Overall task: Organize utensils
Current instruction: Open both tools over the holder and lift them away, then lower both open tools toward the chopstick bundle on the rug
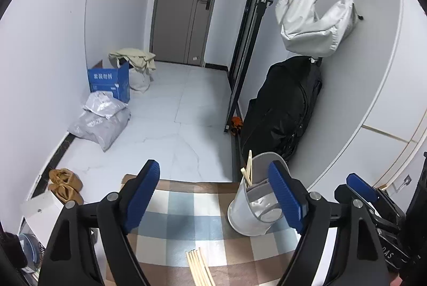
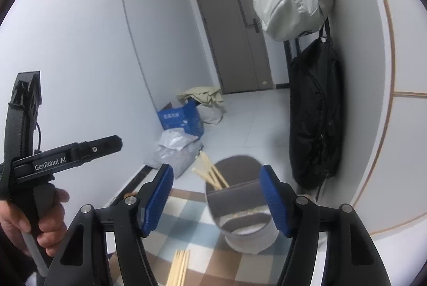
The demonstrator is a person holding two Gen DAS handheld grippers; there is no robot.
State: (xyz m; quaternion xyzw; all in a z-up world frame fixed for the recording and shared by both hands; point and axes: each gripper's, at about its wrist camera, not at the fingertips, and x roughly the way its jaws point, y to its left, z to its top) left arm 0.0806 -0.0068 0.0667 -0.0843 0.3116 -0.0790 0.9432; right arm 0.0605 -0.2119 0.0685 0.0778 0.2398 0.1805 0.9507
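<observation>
A white utensil holder with a divider stands on the checked tablecloth, with a few wooden chopsticks upright in its far compartment. More chopsticks lie flat on the cloth near the front. My left gripper is open and empty above the cloth, its right finger in front of the holder. In the right wrist view the holder shows with chopsticks leaning out, loose chopsticks lie below, and my right gripper is open and empty over it.
The right gripper shows at the right edge of the left view; the left gripper's body and a hand are at the left of the right view. A black bag and a white bag hang on the wall. Boxes and parcels lie on the floor.
</observation>
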